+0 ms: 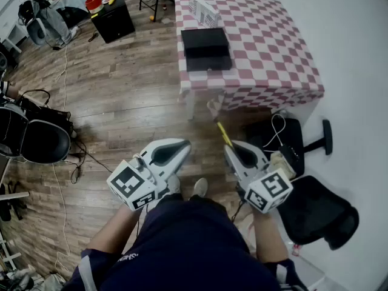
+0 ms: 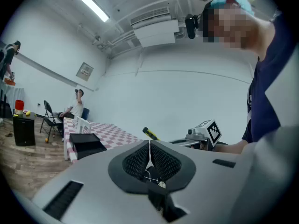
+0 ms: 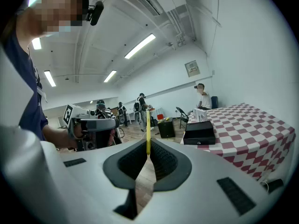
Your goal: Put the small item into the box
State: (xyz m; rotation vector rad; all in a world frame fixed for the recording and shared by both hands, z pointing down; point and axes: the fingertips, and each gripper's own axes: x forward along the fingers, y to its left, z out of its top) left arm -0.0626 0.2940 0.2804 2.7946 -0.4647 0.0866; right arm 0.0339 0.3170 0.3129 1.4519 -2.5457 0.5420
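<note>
Yellow, thin stick-like item [image 3: 148, 127] is pinched betw. the right gripper [image 3: 148, 147] jaws, which clench on its near end w/ only the item's thickness betw. them; left gripper [image 2: 149, 154] is clamped tight w/ nothing in it, pads meeting edge to edge. Item's long axis runs straight out along the jaws, free end pointing fwd toward the checked-cloth table [image 1: 273, 71] and the black box [image 1: 206, 48] on it, both well apart from it. Far tip looks dark, poss. a cap, but too small to say.
</note>
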